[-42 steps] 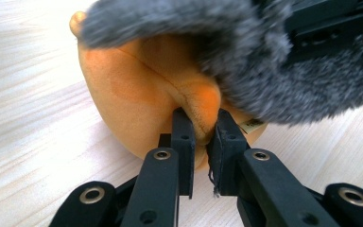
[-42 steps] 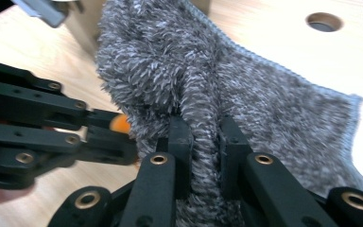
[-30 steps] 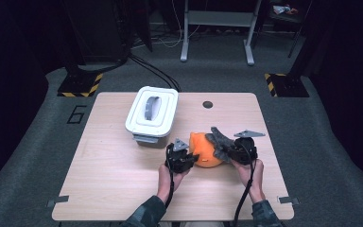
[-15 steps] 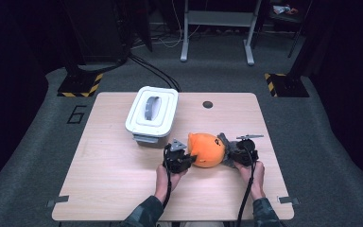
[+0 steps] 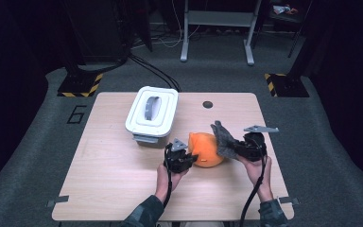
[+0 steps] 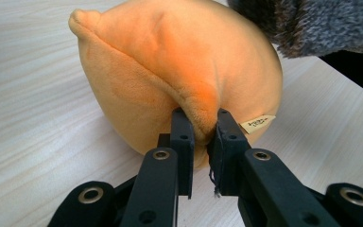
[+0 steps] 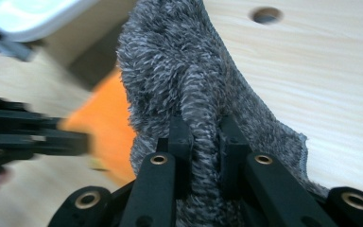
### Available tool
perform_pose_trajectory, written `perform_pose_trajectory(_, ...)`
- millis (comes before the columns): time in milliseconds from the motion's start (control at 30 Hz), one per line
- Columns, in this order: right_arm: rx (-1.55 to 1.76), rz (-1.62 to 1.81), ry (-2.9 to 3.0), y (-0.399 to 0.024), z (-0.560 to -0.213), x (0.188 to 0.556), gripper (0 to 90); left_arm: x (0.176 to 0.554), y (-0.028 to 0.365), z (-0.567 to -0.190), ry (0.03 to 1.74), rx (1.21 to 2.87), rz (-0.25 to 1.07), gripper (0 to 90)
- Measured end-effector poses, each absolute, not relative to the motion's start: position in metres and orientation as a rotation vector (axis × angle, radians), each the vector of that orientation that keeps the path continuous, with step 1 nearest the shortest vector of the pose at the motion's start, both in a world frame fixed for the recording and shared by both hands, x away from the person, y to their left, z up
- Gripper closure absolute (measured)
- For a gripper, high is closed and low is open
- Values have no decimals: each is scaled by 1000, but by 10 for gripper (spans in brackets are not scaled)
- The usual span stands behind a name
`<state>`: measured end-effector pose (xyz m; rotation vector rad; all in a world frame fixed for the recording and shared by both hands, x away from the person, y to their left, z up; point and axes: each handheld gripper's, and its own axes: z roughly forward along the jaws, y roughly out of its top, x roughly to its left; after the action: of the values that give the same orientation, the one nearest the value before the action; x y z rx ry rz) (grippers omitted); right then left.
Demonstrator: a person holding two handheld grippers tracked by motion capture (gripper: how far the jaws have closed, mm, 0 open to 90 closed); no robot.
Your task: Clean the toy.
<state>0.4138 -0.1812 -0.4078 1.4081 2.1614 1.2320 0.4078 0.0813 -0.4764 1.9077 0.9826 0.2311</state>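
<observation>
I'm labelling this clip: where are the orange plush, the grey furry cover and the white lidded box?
orange plush (image 6: pixel 170 61): left gripper view, its rounded body.
grey furry cover (image 7: pixel 179 61): right gripper view, its fuzzy outer face.
white lidded box (image 5: pixel 139 116): high view, the lid's rim.

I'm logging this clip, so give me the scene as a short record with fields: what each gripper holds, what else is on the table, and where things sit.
left gripper: shut, pinching a fold of the orange plush
right gripper: shut on the grey furry cover
cover position: lifted off the plush's right side, one edge still against it
plush position: resting on the table, near the front centre
other item: white lidded box with a grey handle, behind and left of the plush
table detail: round hole near the far edge
</observation>
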Motion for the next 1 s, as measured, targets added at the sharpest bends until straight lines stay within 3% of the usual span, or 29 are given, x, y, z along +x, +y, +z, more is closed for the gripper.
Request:
perform_pose_trajectory(400,1244,1075,2299,-111,-421,425,793,409,76,-473,953,1944,246,811)
perform_pose_trajectory(1000,1393,1023,2184,-165,-440,426,791,410,78,-477,971,1919,226,811)
